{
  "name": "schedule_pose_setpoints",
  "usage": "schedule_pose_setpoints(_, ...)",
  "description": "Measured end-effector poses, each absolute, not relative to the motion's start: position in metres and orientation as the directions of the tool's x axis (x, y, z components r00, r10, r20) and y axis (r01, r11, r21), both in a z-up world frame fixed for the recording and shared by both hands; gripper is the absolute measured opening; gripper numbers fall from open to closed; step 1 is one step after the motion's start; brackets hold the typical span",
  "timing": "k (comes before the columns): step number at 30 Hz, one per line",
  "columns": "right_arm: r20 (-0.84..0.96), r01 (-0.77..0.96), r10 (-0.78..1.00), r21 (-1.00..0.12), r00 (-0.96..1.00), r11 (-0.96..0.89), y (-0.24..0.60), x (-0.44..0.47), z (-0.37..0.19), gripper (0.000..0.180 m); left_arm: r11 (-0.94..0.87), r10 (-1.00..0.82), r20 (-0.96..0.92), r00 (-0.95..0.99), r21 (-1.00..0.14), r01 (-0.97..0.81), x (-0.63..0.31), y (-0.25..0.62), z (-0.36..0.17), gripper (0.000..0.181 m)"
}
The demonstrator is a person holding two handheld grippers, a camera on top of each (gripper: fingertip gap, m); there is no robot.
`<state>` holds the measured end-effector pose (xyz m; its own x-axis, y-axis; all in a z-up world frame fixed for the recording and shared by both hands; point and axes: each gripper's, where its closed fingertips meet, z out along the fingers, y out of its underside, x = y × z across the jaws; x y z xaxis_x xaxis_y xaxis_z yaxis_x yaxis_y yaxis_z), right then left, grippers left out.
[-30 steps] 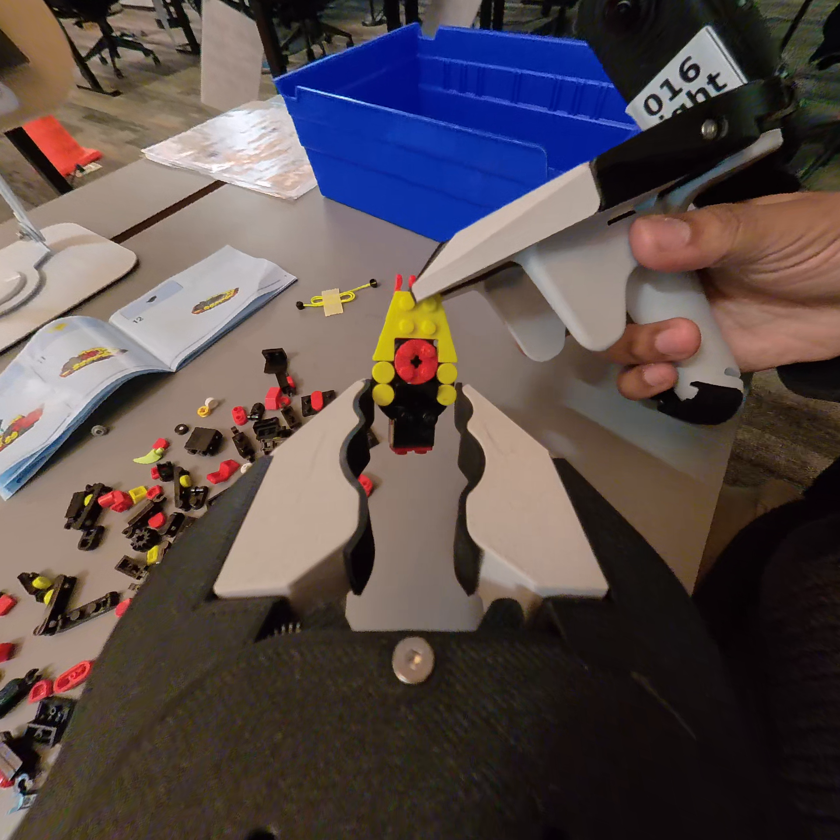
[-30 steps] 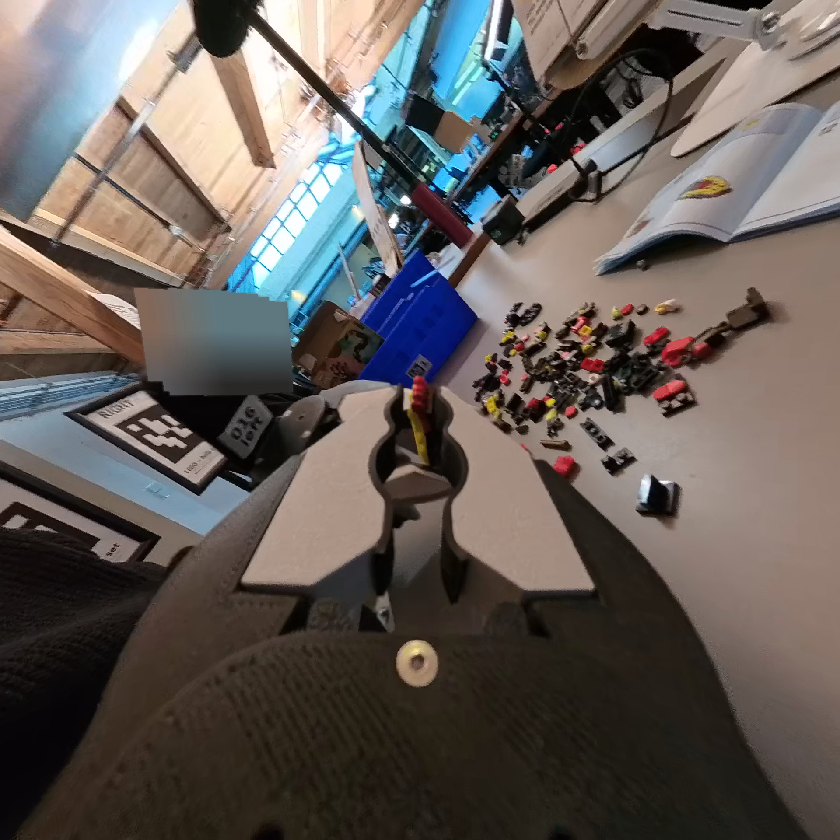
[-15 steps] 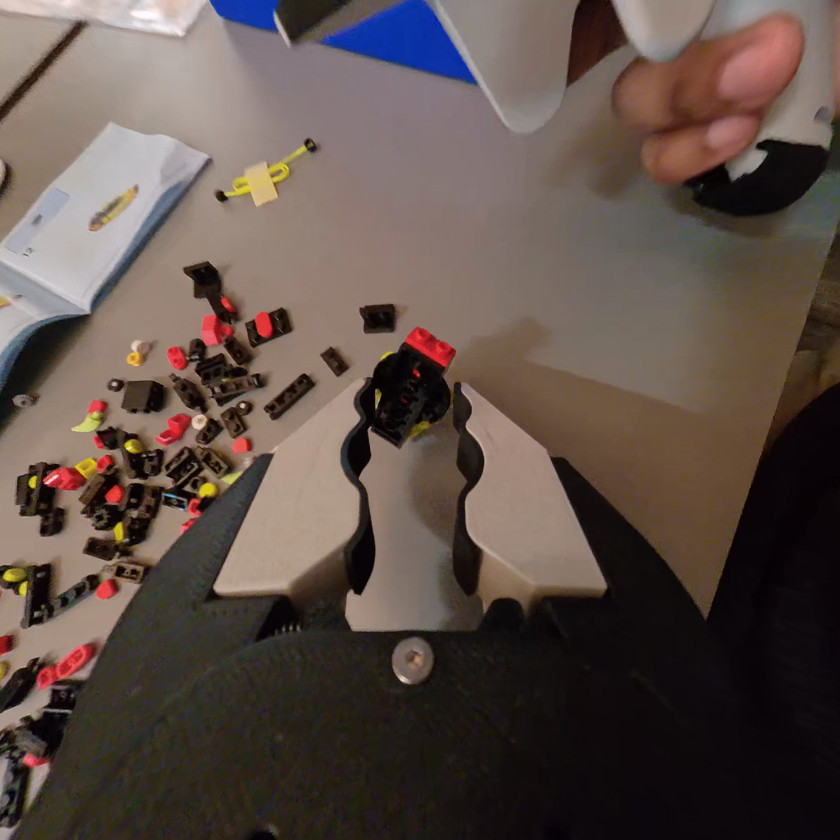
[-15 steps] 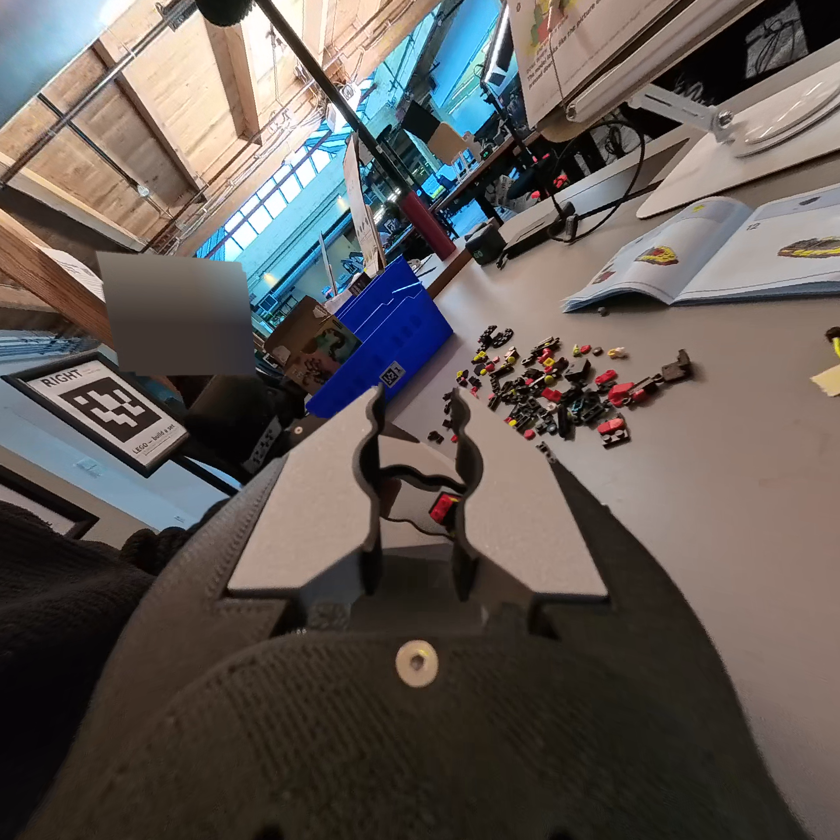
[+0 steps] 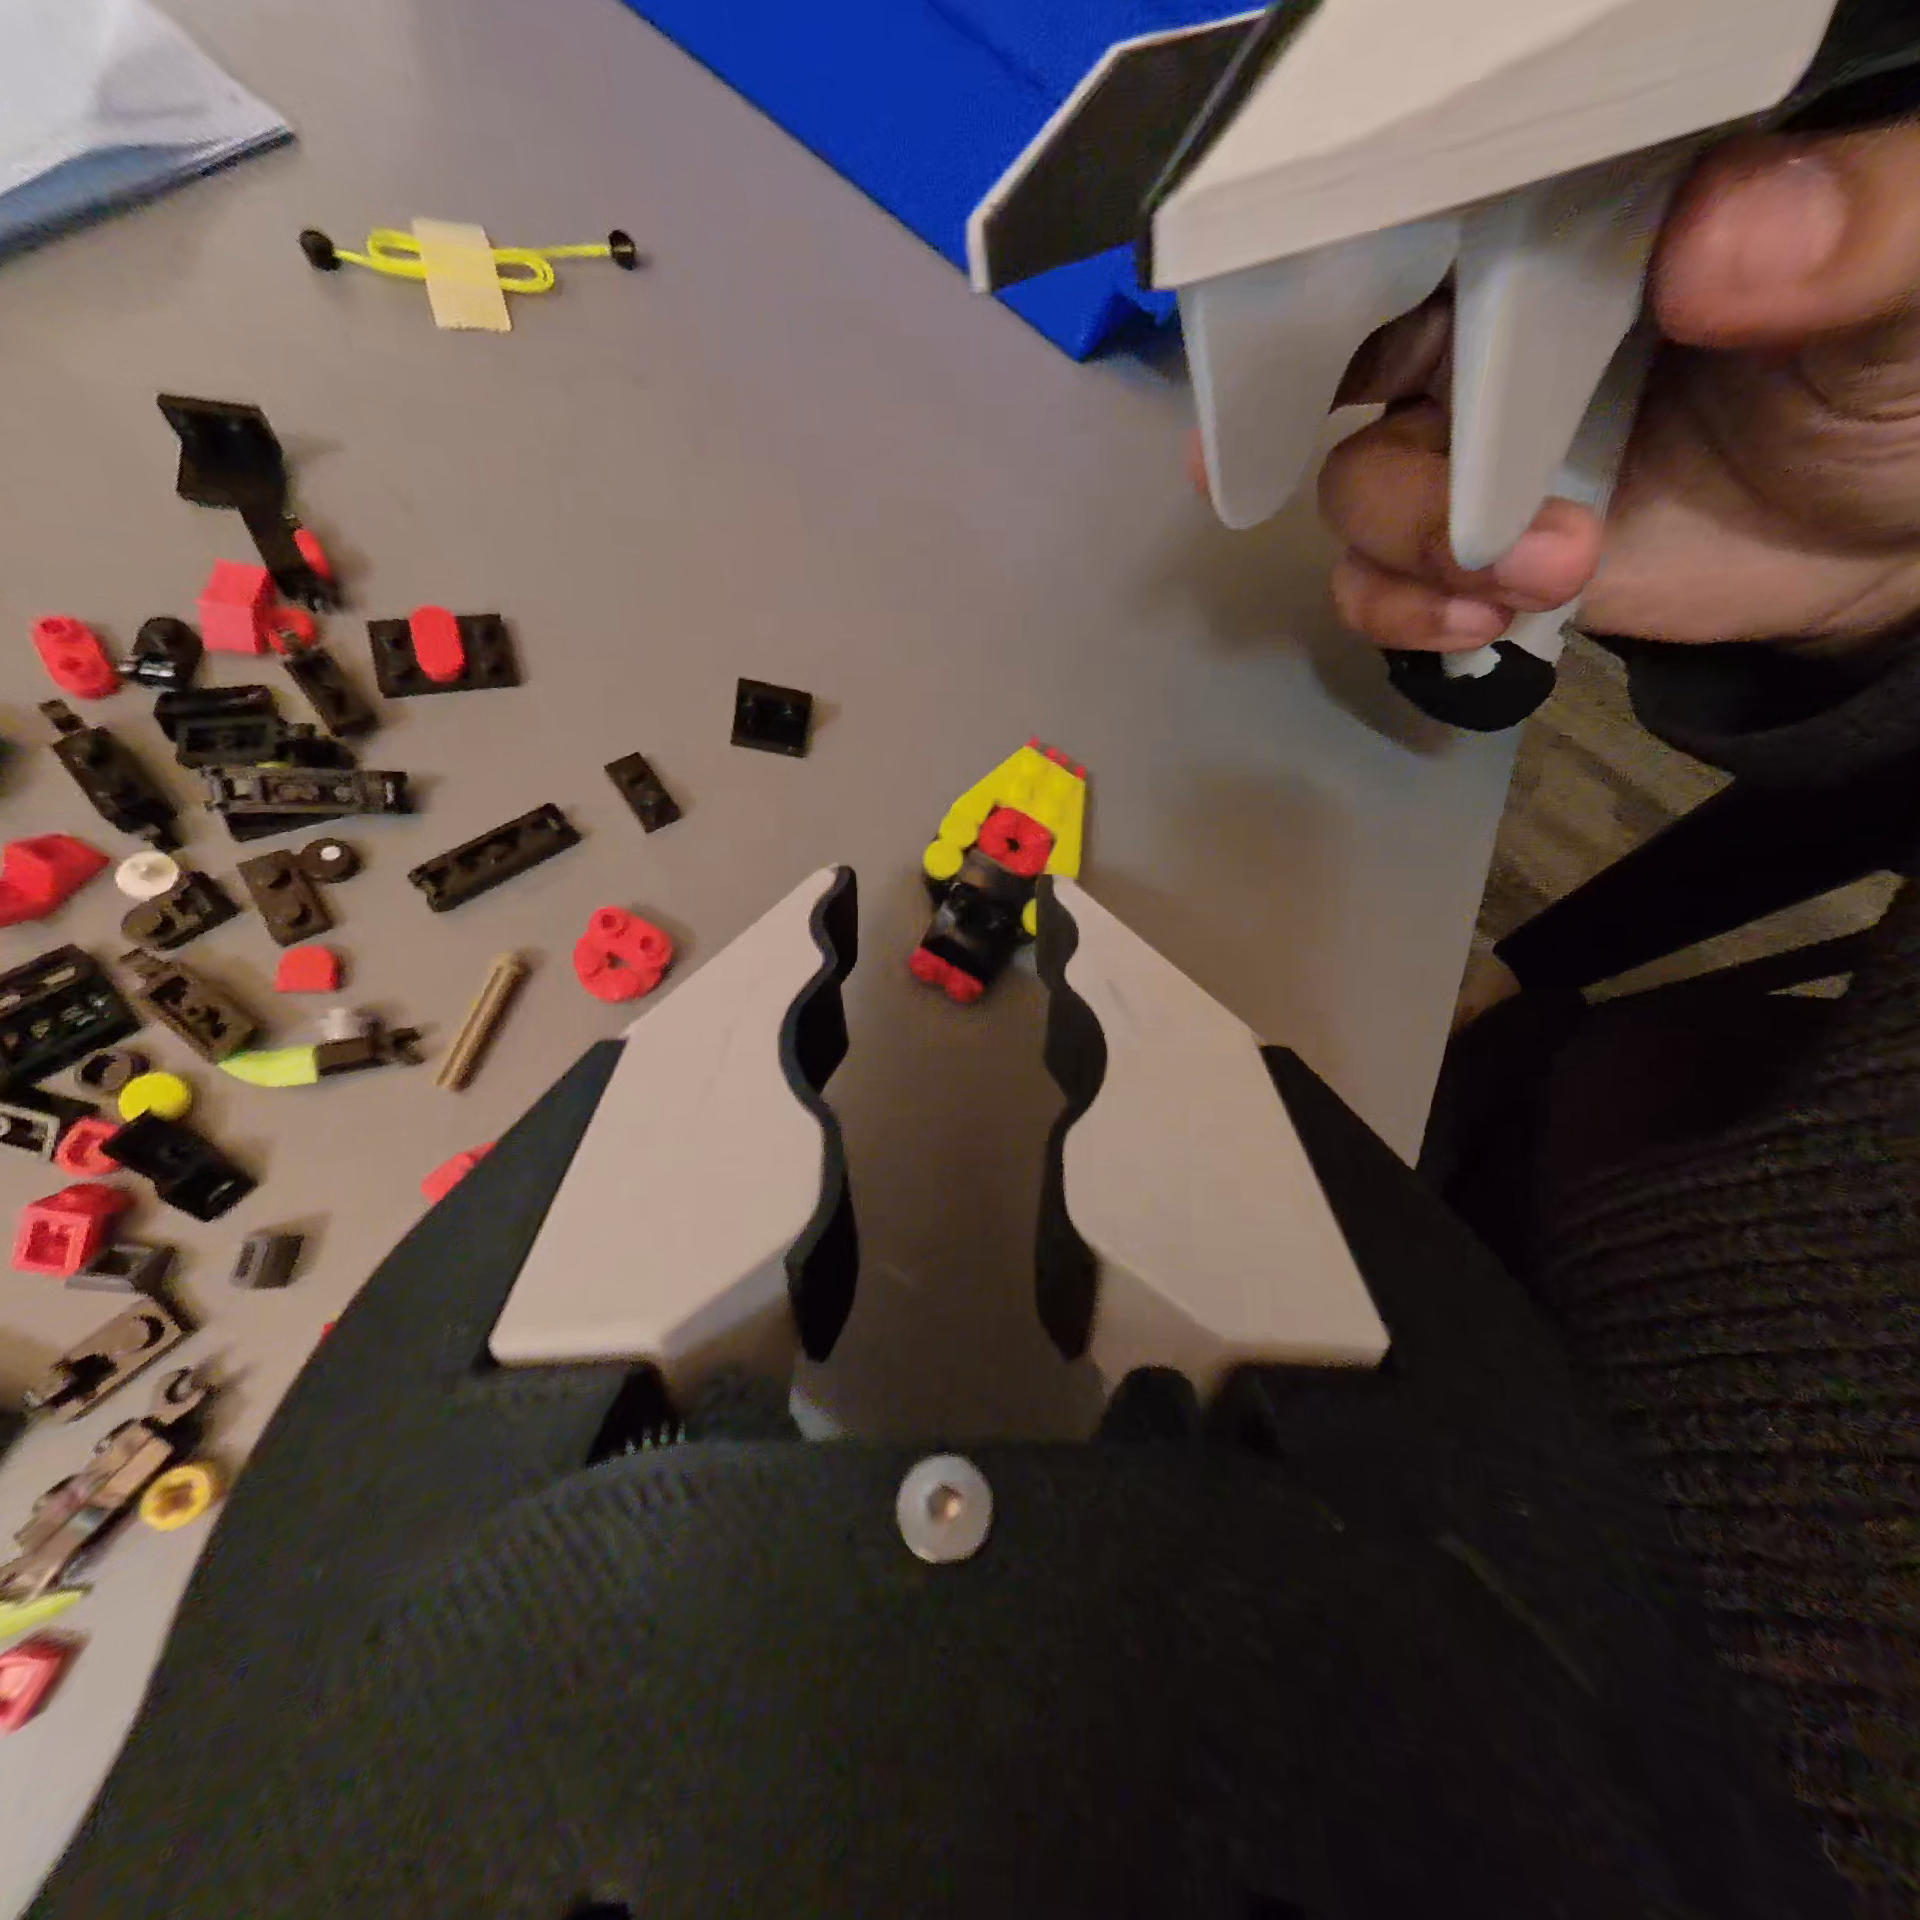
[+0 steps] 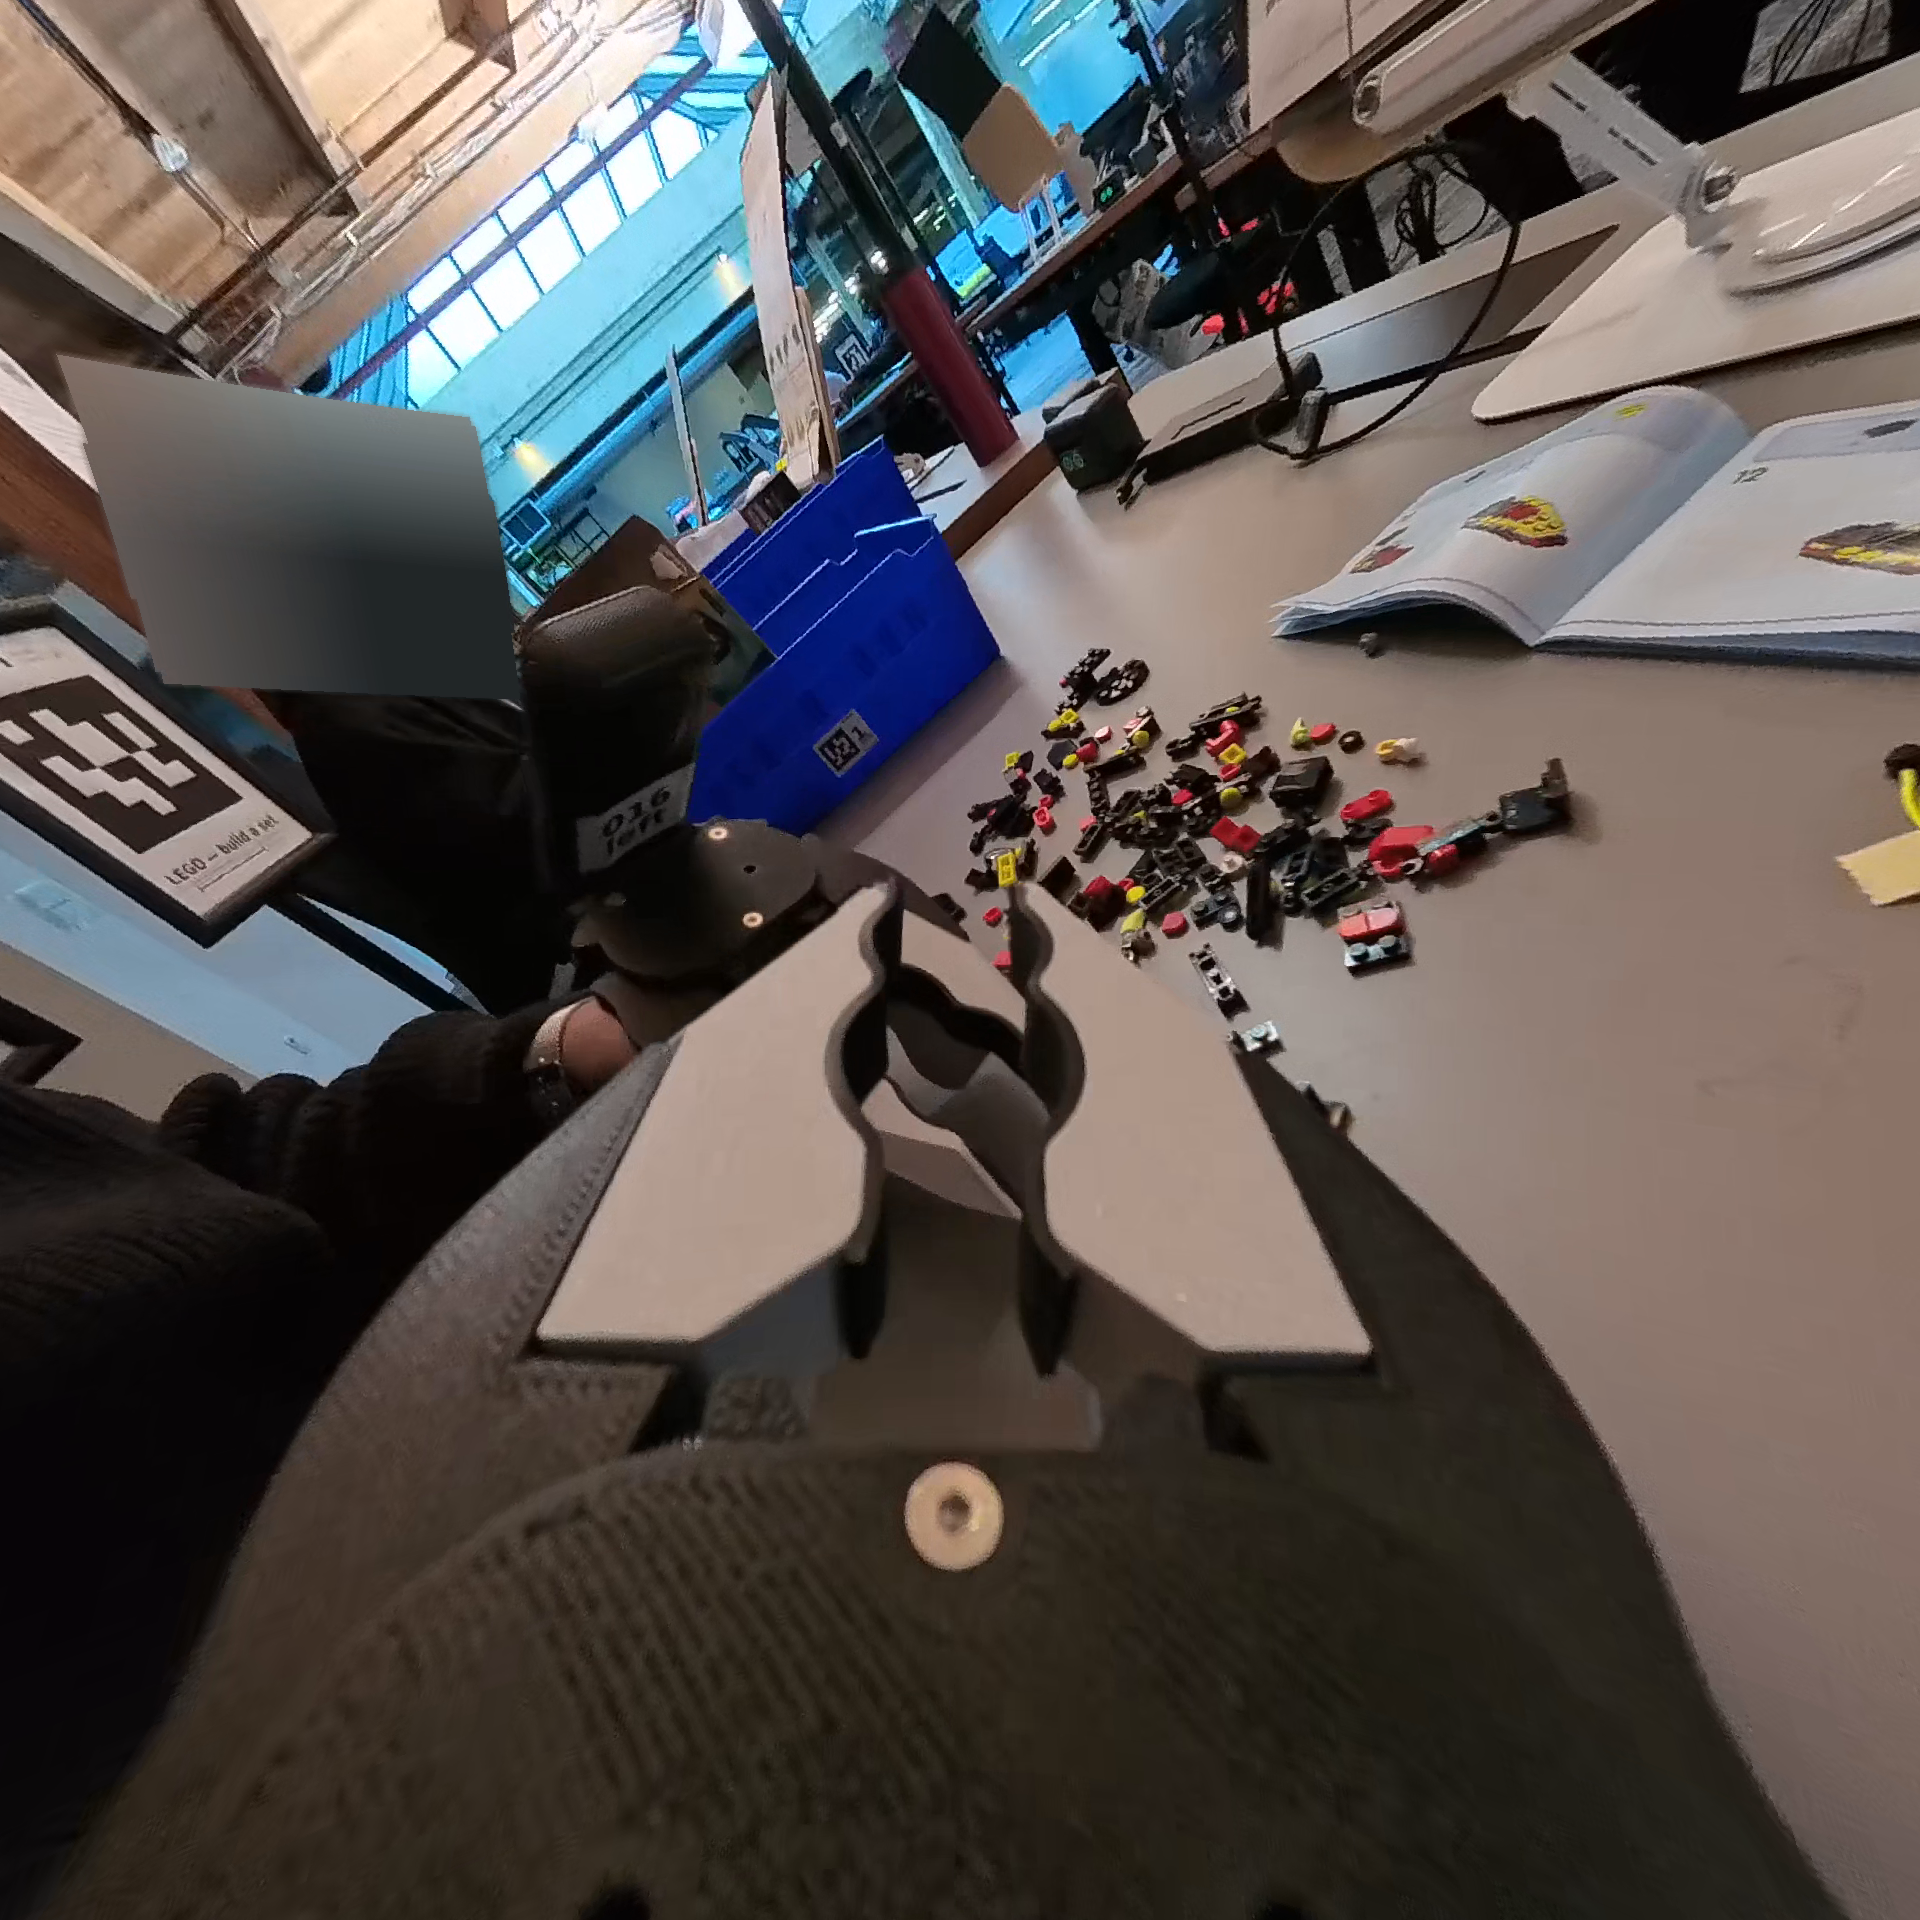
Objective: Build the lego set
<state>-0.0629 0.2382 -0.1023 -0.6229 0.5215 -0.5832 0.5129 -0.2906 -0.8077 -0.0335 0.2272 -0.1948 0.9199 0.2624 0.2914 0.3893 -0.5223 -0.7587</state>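
Observation:
A small yellow, red and black lego assembly [image 5: 1000, 862] lies on the grey table [image 5: 935, 468] near its right edge. My left gripper [image 5: 943, 899] is open, with its fingertips on either side of the assembly's near end and not gripping it. My right gripper [image 5: 1070, 270] is held in a hand above and to the right, open and empty. In the right wrist view my right gripper [image 6: 954, 899] has nothing between its fingers, and the left gripper's black body [image 6: 727, 883] is just beyond it. Loose red, black and yellow pieces [image 5: 260, 790] lie to the left.
A blue bin [image 5: 914, 104] stands behind the assembly. An open instruction booklet [image 6: 1621, 540] lies beyond the pile of pieces [image 6: 1195, 831]. A yellow string with tape [image 5: 457, 262] lies at the back. A second blue bin [image 6: 831, 675] and a monitor stand [image 6: 1714, 270] are farther off.
My left gripper came down to the table, opened and let go of the assembly, which now lies flat. My right gripper let go of the assembly's top and pulled away up and right.

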Motion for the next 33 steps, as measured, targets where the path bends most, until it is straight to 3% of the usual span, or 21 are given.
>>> schedule_pose_setpoints(5, -0.602, 0.51, 0.514, -0.796, -0.611, -0.327, 0.247, -0.066, -0.099, 0.018, -0.553, 0.267, 0.239, 0.934, -0.755, 0.351, -0.037, 0.224, -0.198, 0.037)
schedule_pose_setpoints(7, -0.569, 0.508, 0.504, -0.818, -0.65, -0.268, 0.248, -0.062, -0.099, 0.002, -0.558, 0.252, 0.231, 0.94, -0.758, 0.336, -0.033, 0.226, -0.199, 0.039)
schedule_pose_setpoints(10, -0.437, 0.486, 0.509, -0.873, -0.742, -0.041, 0.246, -0.046, -0.113, 0.004, -0.576, 0.229, 0.193, 0.954, -0.763, 0.292, -0.028, 0.229, -0.2, 0.04)
schedule_pose_setpoints(13, -0.191, 0.396, 0.578, -0.883, -0.793, 0.251, 0.248, -0.041, -0.144, 0.011, -0.585, 0.219, 0.156, 0.963, -0.769, 0.257, -0.027, 0.231, -0.2, 0.039)
schedule_pose_setpoints(19, 0.023, 0.33, 0.501, -0.726, -0.865, 0.603, 0.241, -0.023, -0.196, 0.016, -0.596, 0.227, 0.142, 0.963, -0.762, 0.253, -0.026, 0.233, -0.206, 0.025)
schedule_pose_setpoints(33, -0.026, 0.378, 0.527, -0.727, -0.849, 0.573, 0.242, -0.024, -0.204, 0.015, -0.583, 0.226, 0.204, 0.952, -0.755, 0.3, -0.023, 0.234, -0.207, 0.019)
